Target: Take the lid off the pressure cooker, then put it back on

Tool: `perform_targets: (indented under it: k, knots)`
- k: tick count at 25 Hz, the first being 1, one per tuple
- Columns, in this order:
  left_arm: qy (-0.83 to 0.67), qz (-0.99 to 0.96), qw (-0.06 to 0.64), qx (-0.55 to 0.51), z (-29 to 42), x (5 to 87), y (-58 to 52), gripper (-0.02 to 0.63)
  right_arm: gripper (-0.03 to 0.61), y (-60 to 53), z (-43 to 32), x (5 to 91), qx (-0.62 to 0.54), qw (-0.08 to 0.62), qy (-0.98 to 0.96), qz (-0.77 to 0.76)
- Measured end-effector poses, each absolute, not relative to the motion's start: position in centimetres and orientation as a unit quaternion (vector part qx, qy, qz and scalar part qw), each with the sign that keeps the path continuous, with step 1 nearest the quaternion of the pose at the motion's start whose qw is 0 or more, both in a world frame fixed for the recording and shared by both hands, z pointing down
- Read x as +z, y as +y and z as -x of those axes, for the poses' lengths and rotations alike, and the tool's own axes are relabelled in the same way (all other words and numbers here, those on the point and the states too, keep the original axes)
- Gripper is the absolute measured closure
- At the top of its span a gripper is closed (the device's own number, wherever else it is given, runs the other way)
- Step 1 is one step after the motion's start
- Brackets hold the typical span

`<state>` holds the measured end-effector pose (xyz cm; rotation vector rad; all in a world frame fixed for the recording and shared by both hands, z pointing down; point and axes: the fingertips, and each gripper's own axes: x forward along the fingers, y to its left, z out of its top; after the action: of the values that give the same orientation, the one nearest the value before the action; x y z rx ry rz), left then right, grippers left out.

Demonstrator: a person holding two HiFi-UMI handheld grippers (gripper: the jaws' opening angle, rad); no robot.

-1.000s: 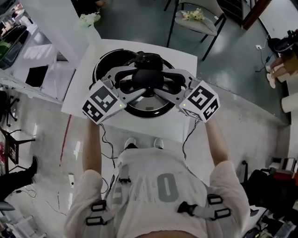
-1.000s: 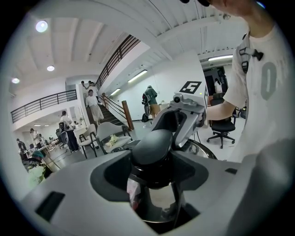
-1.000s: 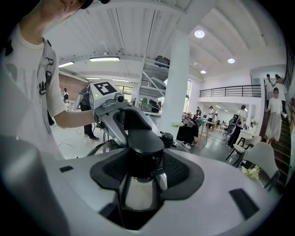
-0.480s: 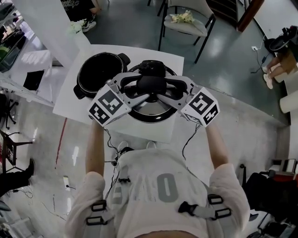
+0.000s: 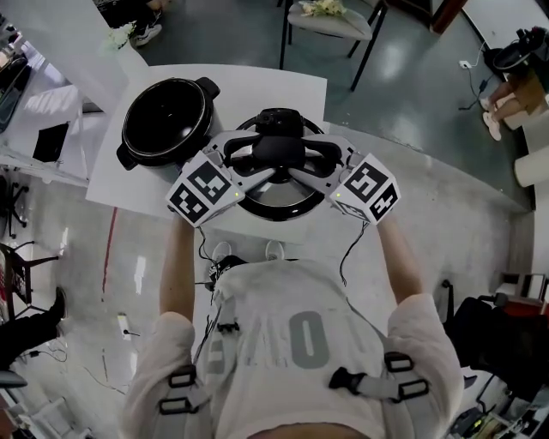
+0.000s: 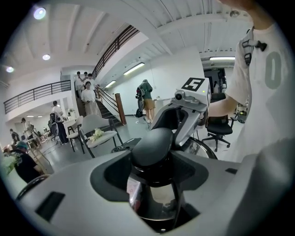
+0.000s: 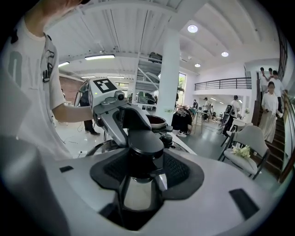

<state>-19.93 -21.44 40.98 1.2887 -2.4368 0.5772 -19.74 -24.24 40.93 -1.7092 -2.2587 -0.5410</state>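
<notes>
The open pressure cooker pot, black inside, stands on the small white table. Its shiny steel lid hangs in the air just right of the pot, over the table's near right part. My left gripper and right gripper clamp the lid's black knob from opposite sides. In the left gripper view the knob fills the gap between the jaws of the left gripper. The right gripper view shows the same knob pinched by the right gripper, with the pot behind.
A chair with flowers on its seat stands beyond the table. A larger white table with a dark flat item lies to the left. Cables trail on the floor by my feet. Several people stand near the stairs.
The lid, held by both grippers, has travelled right and off the pot. The pot's open mouth, half covered a second ago, now shows fully at the left.
</notes>
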Motion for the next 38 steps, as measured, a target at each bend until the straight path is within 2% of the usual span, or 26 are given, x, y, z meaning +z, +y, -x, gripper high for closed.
perform_targets:
  k: [20, 31, 38]
  knots:
    - [-0.843, -0.433, 0.282, 0.148, 19.4, 52.4, -18.6, 0.353, 0.350, -21.4, 19.4, 51.8, -0.177, 0.231, -0.733, 0.615]
    - [-0.836, -0.430, 0.305, 0.153, 20.0, 55.4, -18.3, 0.353, 0.350, -21.2, 20.0, 54.6, -0.185, 0.255, -0.732, 0.604]
    - [-0.821, -0.433, 0.314, 0.200, 19.8, 57.0, -18.7, 0.353, 0.348, -21.6, 19.8, 56.5, -0.210, 0.267, -0.731, 0.592]
